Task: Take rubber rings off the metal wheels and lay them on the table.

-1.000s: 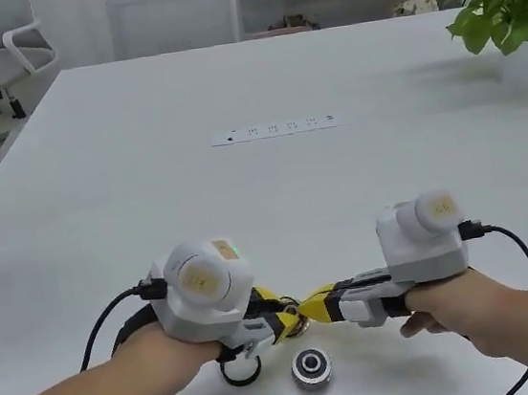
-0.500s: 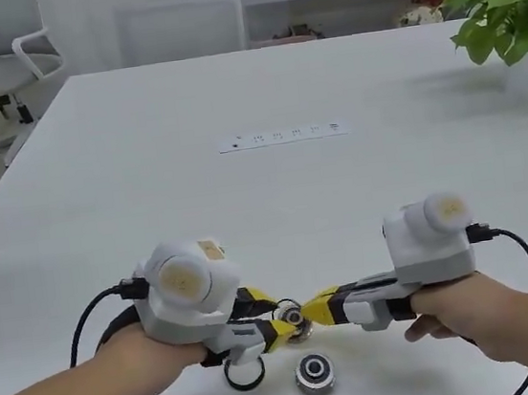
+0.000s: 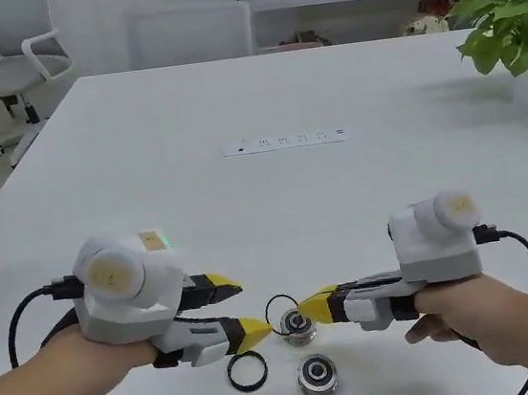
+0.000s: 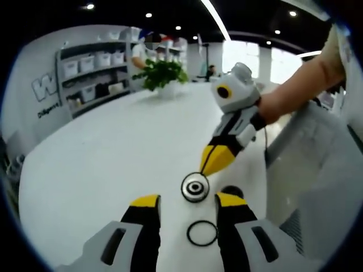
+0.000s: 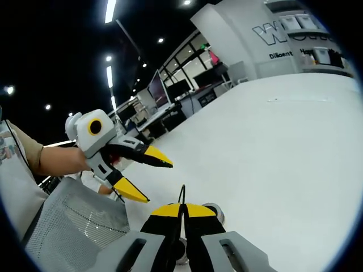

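Note:
My left gripper (image 3: pixel 239 306) is open at the table's near edge, with nothing between its jaws. My right gripper (image 3: pixel 307 309) is shut on a thin black rubber ring (image 3: pixel 279 307) that hangs just above a metal wheel (image 3: pixel 297 324). A second wheel (image 3: pixel 316 372) and a loose black ring (image 3: pixel 247 371) lie nearer to me. In the left gripper view the open left gripper (image 4: pixel 187 201) frames the wheel (image 4: pixel 194 188), with the loose ring (image 4: pixel 202 233) below it and the right gripper (image 4: pixel 216 159) beyond. In the right gripper view the right gripper (image 5: pixel 182 211) pinches the ring (image 5: pixel 182 194); the left gripper (image 5: pixel 143 177) is opposite.
A white power strip (image 3: pixel 282 141) lies at mid-table. A green plant (image 3: pixel 508 4) stands at the far right, an office chair (image 3: pixel 7 65) beyond the far left corner. Cables trail from both grippers toward me.
The left gripper has opened and drawn back to the left, away from the wheel. The right gripper holds the ring, now off the wheel. The camera has tilted down a little.

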The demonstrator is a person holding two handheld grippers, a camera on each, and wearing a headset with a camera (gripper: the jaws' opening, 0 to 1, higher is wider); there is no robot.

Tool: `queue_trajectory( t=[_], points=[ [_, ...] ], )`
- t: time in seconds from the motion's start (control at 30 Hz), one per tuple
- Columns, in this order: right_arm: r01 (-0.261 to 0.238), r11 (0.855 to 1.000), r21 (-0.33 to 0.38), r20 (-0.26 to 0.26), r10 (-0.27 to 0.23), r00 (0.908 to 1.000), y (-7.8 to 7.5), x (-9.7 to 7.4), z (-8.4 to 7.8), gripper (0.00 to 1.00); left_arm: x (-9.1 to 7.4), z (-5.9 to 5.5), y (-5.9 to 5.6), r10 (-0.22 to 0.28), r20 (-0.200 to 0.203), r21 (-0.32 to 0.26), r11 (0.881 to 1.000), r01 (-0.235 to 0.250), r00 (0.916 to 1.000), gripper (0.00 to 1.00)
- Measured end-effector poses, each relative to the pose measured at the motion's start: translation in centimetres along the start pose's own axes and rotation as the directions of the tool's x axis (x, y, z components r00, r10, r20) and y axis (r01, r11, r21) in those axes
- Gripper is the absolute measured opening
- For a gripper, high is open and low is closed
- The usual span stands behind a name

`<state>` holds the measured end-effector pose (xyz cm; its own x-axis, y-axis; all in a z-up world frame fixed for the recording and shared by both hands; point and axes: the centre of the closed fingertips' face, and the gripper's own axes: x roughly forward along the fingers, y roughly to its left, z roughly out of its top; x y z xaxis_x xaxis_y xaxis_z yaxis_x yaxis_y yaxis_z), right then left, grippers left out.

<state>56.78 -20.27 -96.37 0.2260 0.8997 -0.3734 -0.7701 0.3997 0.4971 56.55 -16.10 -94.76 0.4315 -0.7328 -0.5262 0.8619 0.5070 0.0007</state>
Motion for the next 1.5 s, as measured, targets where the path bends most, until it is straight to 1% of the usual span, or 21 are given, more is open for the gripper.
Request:
queue_trajectory(
  t=[0.2, 0.37, 0.47, 0.67, 0.73, 0.77, 0.9, 1.07, 1.27, 1.5],
  points=[
    [-0.042, 0.999, 0.001, 0.000, 0.042, 0.9991, 1.7, 0.9, 0.2, 0.00, -1.9, -0.5, 0.3, 0.024, 0.014, -0.015, 1.000, -0.024, 0.9996, 0.42],
    [-0.062, 0.998, 0.003, -0.014, 0.062, 0.9980, 2.5, 1.6, 0.0, 0.00, -3.2, -0.9, 0.1, 0.030, 0.029, -0.026, 0.999, -0.030, 0.9991, 0.46],
    [-0.069, 0.998, 0.003, -0.020, 0.069, 0.9975, 2.8, 1.9, -0.1, 0.00, -3.8, -1.1, 0.0, 0.038, 0.037, -0.035, 0.999, -0.037, 0.9986, 0.48],
    [-0.092, 0.996, 0.005, -0.053, 0.092, 0.9943, 3.8, 3.0, -1.0, 0.00, -4.8, -1.9, -0.3, 0.056, 0.043, -0.059, 0.997, -0.053, 0.9975, 0.52],
    [-0.097, 0.995, 0.005, -0.067, 0.097, 0.9930, 4.0, 3.4, -1.4, 0.00, -5.1, -2.2, -0.3, 0.063, 0.041, -0.058, 0.996, -0.061, 0.9972, 0.54],
    [-0.098, 0.995, 0.006, -0.073, 0.098, 0.9925, 4.1, 3.7, -1.5, 0.00, -5.3, -2.3, -0.2, 0.076, 0.041, -0.052, 0.996, -0.074, 0.9963, 0.55],
    [-0.099, 0.995, 0.018, -0.095, 0.100, 0.9904, 4.1, 4.2, -2.1, 0.00, -5.8, -2.7, -0.2, 0.081, 0.042, -0.070, 0.994, -0.078, 0.9958, 0.56],
    [-0.095, 0.995, 0.029, -0.122, 0.098, 0.9877, 4.0, 4.7, -2.8, 0.00, -6.2, -3.3, 0.0, 0.095, 0.030, -0.079, 0.993, -0.092, 0.9950, 0.56],
    [-0.071, 0.997, 0.042, -0.139, 0.077, 0.9874, 3.2, 5.0, -3.3, 0.00, -6.5, -3.6, 0.0, 0.100, 0.027, -0.091, 0.991, -0.097, 0.9947, 0.55],
    [-0.047, 0.998, 0.045, -0.157, 0.053, 0.9861, 2.6, 5.0, -4.0, 0.00, -6.6, -4.0, 0.0, 0.103, 0.021, -0.103, 0.990, -0.100, 0.9945, 0.55]
  ],
)
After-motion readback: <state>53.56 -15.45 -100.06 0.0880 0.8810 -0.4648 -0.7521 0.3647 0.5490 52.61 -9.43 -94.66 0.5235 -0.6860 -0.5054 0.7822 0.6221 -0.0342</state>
